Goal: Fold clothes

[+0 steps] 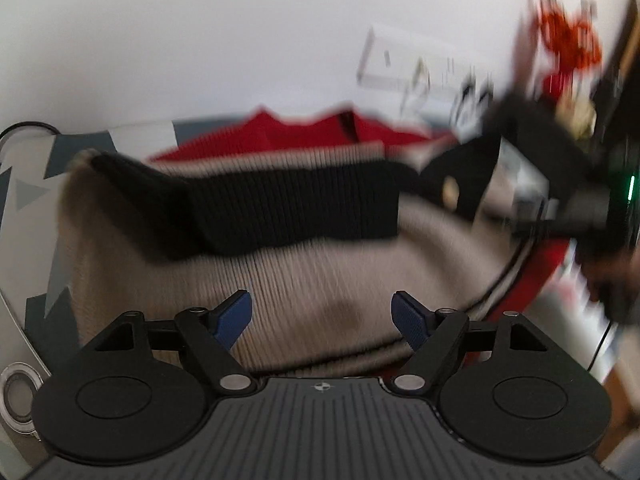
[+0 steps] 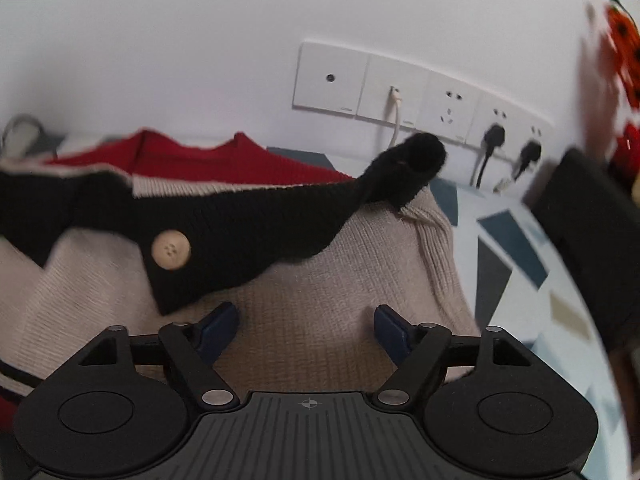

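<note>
A beige ribbed knit cardigan [image 1: 300,276] lies spread on the table, with a black knit band [image 1: 296,204] across it. In the right wrist view the same beige knit [image 2: 320,280] carries the black band [image 2: 248,220] with a cream button [image 2: 171,249], and one black end sticks up near the wall. Behind it lies a red knit garment [image 2: 192,156] [image 1: 304,132]. My left gripper [image 1: 322,300] hangs open just above the beige knit, with nothing between its blue pads. My right gripper [image 2: 305,312] is likewise open over the beige knit, below the black band.
A tablecloth with grey and blue triangles [image 2: 512,248] [image 1: 36,184] covers the table. Wall sockets [image 2: 400,92] with plugged cables sit behind. A black box [image 2: 592,216] and orange flowers [image 2: 628,44] stand at the right. A person's hand [image 1: 616,280], blurred, shows at the right of the left wrist view.
</note>
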